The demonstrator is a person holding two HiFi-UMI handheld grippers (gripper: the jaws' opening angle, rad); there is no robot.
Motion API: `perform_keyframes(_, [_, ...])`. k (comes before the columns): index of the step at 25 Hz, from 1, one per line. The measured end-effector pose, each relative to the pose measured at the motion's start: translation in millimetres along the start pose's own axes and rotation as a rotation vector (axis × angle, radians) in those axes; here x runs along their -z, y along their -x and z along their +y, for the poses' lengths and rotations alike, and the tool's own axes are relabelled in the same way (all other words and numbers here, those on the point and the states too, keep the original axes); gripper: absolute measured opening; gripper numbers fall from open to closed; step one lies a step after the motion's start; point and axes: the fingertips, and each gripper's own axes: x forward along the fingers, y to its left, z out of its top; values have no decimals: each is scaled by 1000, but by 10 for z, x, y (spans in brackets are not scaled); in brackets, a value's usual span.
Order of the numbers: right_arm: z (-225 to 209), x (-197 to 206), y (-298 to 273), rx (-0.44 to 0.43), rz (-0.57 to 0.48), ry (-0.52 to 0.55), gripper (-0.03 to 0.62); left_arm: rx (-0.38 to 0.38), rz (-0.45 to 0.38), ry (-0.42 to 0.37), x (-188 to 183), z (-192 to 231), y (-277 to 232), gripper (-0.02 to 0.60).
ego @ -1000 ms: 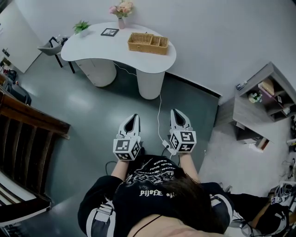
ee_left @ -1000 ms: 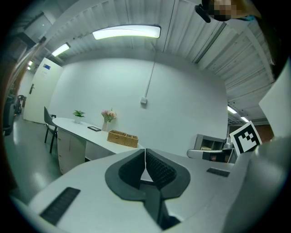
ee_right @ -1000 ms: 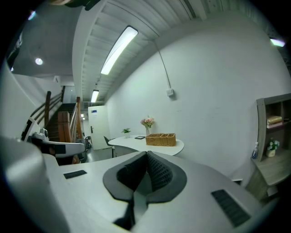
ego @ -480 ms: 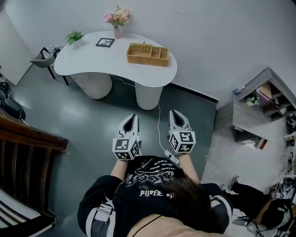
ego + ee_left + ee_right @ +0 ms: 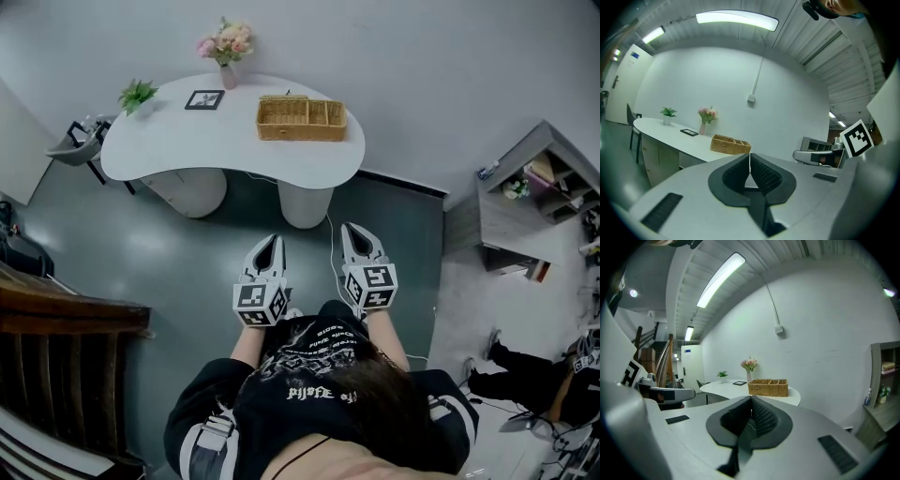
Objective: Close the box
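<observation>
A woven wicker box point(image 5: 301, 118) with open compartments sits on the right part of a white curved table point(image 5: 169, 141); it also shows as the wicker box point(image 5: 731, 144) and the wicker box point(image 5: 768, 387) in the gripper views. My left gripper point(image 5: 269, 244) and right gripper point(image 5: 354, 231) are held side by side in front of my chest, over the grey floor, well short of the table. Both point toward the table. Each has its jaws shut with nothing between them, as the left gripper point(image 5: 750, 157) and right gripper point(image 5: 751, 399) views show.
On the table stand a vase of pink flowers point(image 5: 223, 45), a small green plant point(image 5: 137, 93) and a dark picture frame point(image 5: 204, 99). A grey chair point(image 5: 73, 150) is at the table's left end. A shelf unit point(image 5: 539, 202) stands right; a dark wooden railing point(image 5: 66, 314) left. A cable point(image 5: 330, 258) runs across the floor.
The view has shifted: the table and box now sit slightly closer and more centred, and the railing has slid lower left. Both grippers keep the same shut pose before my chest.
</observation>
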Motion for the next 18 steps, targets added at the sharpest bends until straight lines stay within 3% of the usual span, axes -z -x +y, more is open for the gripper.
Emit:
perform_keyframes(11, [-186,83,-327,-11,42,-21,25,-32,29,24,97,158,-242,26])
perform_keyframes(18, [-504,-45,-823,-58,44,-16,25,-76,21,14,-17,245,-708,26])
